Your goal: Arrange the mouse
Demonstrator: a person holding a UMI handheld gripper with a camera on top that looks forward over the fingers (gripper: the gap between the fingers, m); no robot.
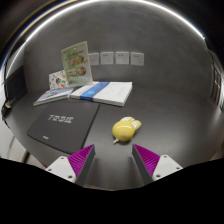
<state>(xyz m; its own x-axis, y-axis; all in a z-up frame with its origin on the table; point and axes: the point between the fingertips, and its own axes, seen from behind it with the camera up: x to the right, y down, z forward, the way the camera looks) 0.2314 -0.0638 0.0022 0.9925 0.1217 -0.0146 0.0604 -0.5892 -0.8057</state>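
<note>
A yellow mouse [126, 129] lies on the grey table [160, 105], just ahead of my fingers and a little right of the gap's middle, next to the right edge of a black mouse pad [62, 124]. My gripper [113, 158] is open and empty, its magenta pads [80, 157] spread wide, a short way back from the mouse and not touching it.
The black mouse pad with white lettering lies ahead to the left. Beyond it lie a white book with a blue stripe [104, 92] and a flat booklet [52, 97]. A picture card [72, 64] stands upright behind them. A wall with sockets [114, 58] bounds the far side.
</note>
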